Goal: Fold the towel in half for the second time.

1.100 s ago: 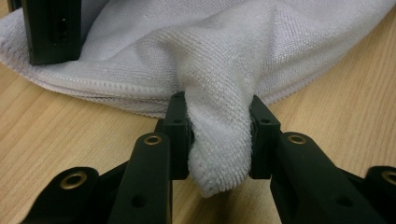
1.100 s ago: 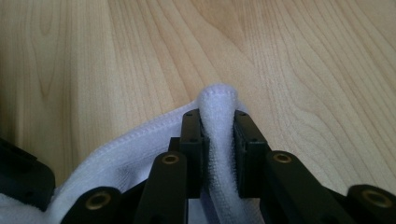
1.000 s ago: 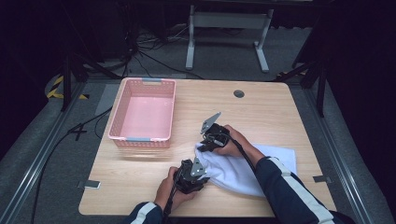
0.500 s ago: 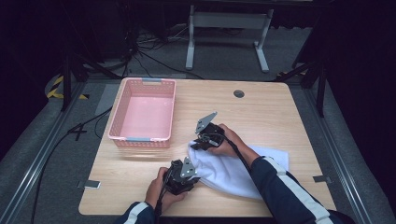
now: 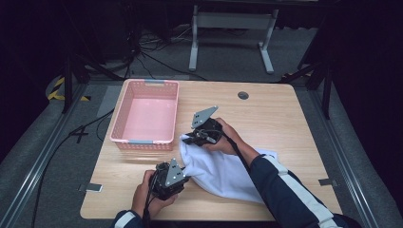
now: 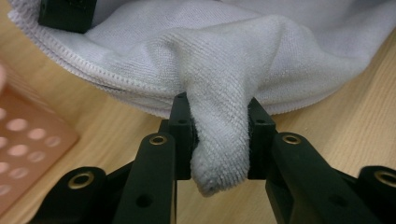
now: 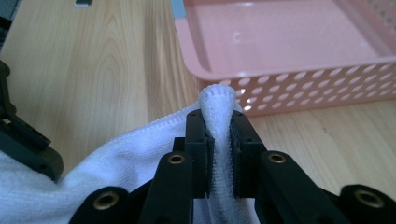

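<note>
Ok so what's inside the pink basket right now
Nothing that shows: the pink basket has a bare pink floor in the high view. The white towel lies outside it on the table, pinched by the left gripper and the right gripper.

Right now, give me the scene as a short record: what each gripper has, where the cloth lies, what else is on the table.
left gripper: shut on a pinch of the towel
right gripper: shut on a fold of the towel's hem
towel: white, mostly lying on the table, near-left part lifted between the two grippers
basket: pink, nothing in it, left of the towel
</note>
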Demonstrator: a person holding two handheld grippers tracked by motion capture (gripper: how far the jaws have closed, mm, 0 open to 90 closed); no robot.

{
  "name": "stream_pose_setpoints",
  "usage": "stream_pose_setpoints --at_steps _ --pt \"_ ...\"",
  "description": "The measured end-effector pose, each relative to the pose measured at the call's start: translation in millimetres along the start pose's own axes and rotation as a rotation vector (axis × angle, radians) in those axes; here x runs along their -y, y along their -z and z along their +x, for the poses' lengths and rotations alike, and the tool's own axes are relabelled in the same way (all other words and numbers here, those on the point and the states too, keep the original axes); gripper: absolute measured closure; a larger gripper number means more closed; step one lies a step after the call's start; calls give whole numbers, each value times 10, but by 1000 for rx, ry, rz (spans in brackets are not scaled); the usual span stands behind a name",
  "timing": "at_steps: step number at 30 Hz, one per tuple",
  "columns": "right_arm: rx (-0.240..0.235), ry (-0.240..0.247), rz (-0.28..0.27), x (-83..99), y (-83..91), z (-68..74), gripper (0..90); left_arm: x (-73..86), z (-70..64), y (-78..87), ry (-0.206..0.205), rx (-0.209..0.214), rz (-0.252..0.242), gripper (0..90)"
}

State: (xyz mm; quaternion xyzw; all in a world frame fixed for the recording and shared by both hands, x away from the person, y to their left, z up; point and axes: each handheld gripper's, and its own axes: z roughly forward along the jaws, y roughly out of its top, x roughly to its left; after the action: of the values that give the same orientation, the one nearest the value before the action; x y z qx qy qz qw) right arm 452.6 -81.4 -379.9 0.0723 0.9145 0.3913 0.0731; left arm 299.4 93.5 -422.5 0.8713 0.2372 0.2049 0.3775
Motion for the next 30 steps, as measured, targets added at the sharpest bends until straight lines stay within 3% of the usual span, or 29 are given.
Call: stream_pose_setpoints --at_steps 4,5,7,8,9,10,13,14,17,22,26,30 --pt "1 -2 -31 -34 110 -12 797 -53 22 15 0 9 -16 704" --pt "8 1 -46 -27 197 -18 796 -127 2 17 -28 9 -21 704" --pt "7 -10 -59 0 286 -36 796 -165 -12 7 -36 13 -34 704" --pt "7 -10 -59 0 286 -36 796 -210 -24 0 -53 16 -31 704" --pt "7 -8 -71 46 403 -48 795 -306 -65 -32 -91 24 -32 703" --pt "7 -8 -71 46 403 -48 795 -306 -65 -32 -91 24 -32 703" --pt "7 -11 -95 150 594 -77 792 -473 -131 -95 -162 29 -47 703" --pt "8 -13 -99 173 639 -83 791 -536 -166 -128 -205 15 -41 703" --pt "24 -17 -112 270 812 -94 784 -657 -225 -208 -224 45 -60 702" --pt "16 -7 -136 475 1054 -93 779 -878 -381 -391 -293 96 -69 698" --pt "10 -15 -158 672 1228 -104 773 -994 -474 -527 -308 138 -76 696" --pt "19 -33 -164 930 1427 -112 746 -1082 -575 -682 -345 172 -48 692"
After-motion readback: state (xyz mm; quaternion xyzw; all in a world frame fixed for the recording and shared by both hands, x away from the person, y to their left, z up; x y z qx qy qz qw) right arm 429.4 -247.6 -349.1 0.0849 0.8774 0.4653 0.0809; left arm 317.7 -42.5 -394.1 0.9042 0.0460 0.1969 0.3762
